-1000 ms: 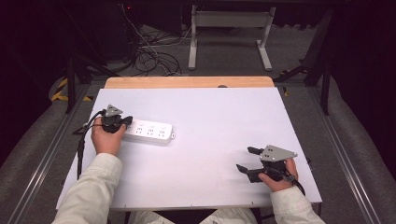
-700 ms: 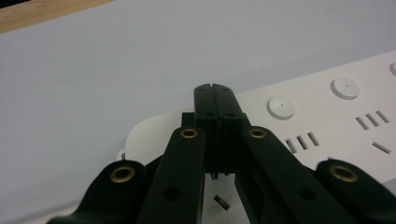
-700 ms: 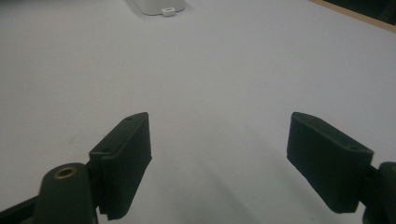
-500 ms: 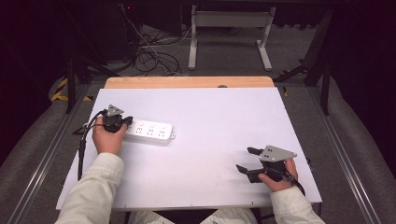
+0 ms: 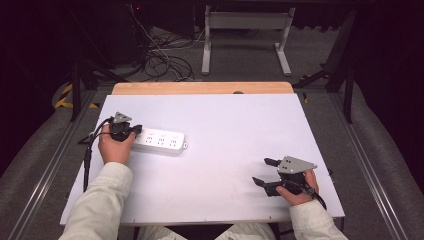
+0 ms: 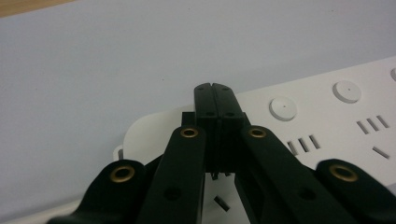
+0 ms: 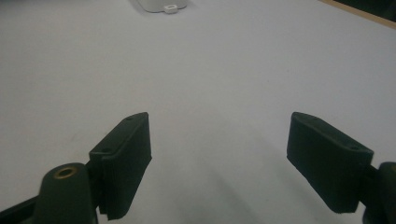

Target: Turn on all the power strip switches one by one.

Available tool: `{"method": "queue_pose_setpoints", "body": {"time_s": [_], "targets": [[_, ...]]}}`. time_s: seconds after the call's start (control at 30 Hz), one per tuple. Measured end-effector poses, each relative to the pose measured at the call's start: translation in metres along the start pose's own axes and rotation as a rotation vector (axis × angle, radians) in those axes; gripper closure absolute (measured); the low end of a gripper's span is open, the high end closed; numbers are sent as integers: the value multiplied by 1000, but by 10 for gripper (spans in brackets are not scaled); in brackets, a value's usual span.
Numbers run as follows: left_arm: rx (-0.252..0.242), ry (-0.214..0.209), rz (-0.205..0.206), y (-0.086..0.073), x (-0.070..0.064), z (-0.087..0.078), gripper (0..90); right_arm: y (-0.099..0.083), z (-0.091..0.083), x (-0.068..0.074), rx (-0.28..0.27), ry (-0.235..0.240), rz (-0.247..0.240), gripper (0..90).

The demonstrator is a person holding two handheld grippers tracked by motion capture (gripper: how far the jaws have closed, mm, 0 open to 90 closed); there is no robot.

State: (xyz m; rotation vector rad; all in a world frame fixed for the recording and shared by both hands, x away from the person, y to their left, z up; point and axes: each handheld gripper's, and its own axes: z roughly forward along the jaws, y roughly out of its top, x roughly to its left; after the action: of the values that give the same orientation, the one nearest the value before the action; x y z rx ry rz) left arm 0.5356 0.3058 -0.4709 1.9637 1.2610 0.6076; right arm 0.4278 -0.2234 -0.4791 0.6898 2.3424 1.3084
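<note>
The power strip lies flat on the white bench, toward its left side, long axis running roughly left to right. The left tongs sit at the strip's left end, held by the left hand. In the left gripper view the left tongs are clenched, jaws pressed flat together with nothing visible between them, their tips down over the near end of the strip. They look to be pressing on or just above the strip's top face near that end; whether they touch a switch there I cannot tell, since the jaws hide the spot.

The right tongs rest well apart from the strip, near the bench's right front corner, in the right hand. In the right gripper view the right tongs are released, jaws spread wide over bare bench, with the strip's far end small at the top edge.

As a judgement: the work is at an early point. The left tongs have reached the strip and seem to be poking or steadying its end. The strip shows no plug in its sockets and does not look lifted, and the right tongs have no part yet. Whatever follows on the strip is left to do
</note>
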Motion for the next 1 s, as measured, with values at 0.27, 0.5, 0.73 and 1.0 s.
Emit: {"method": "queue_pose_setpoints", "body": {"time_s": [0.27,0.5,0.73,1.0], "targets": [[-27,-13,-24,2,5,-8,900,0,0,0,-7,3,3,224],[-87,-66,6,11,-7,-17,900,0,1,-1,-4,3,5,223],[-76,-114,46,14,-24,-8,900,0,0,0,-5,3,5,221],[-49,-122,40,11,-27,-1,900,0,1,0,0,8,1,221]]}}
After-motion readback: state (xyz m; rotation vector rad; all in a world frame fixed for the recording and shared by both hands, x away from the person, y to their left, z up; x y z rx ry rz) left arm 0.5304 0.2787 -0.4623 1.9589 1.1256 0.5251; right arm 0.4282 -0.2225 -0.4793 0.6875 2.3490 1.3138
